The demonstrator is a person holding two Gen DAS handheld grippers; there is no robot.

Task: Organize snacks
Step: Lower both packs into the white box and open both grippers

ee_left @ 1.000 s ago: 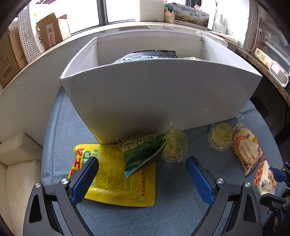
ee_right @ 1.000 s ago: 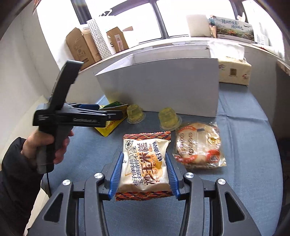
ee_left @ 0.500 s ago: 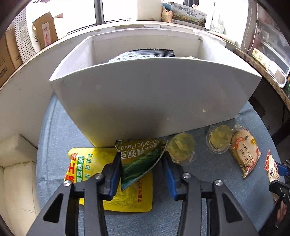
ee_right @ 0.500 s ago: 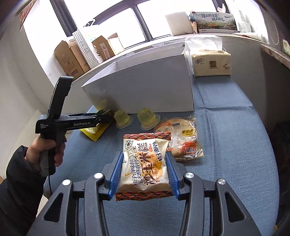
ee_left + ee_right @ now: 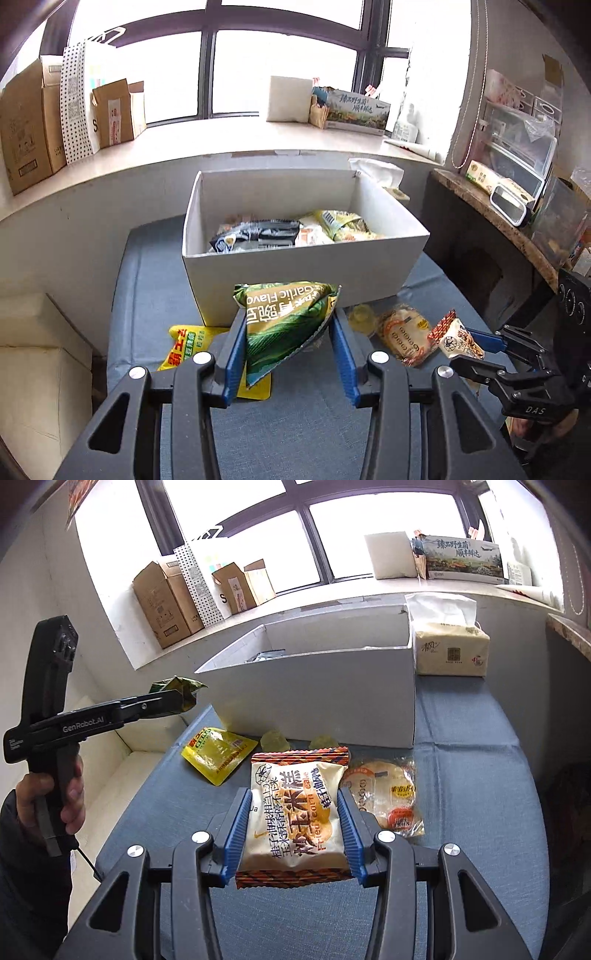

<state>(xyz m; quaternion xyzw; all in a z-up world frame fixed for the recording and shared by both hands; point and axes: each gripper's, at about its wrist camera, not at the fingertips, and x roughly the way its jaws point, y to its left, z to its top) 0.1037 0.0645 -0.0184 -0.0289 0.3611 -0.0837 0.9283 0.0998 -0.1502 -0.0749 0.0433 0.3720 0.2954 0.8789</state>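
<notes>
My left gripper [image 5: 288, 350] is shut on a green garlic-flavour snack bag [image 5: 284, 317] and holds it in the air in front of the white box [image 5: 306, 266]. The box holds several snack packs. My right gripper [image 5: 293, 830] is shut on an orange and white fried corn cake pack [image 5: 295, 812], raised above the blue table. A yellow pouch [image 5: 218, 755], two jelly cups [image 5: 275, 740] and a clear-wrapped round cake [image 5: 388, 794] lie on the table before the box. In the right wrist view the left gripper [image 5: 177, 698] shows at the left with the green bag [image 5: 181, 688].
A tissue pack [image 5: 450, 650] stands right of the box. Cardboard boxes [image 5: 166, 602] and a dotted bag [image 5: 199, 583] sit on the window ledge behind. A dark counter with containers [image 5: 517, 199] is at the right. White cushions [image 5: 40, 365] lie left of the table.
My left gripper closed on the green bag and lifted it up and back from the table. My right gripper rose with the corn cake pack.
</notes>
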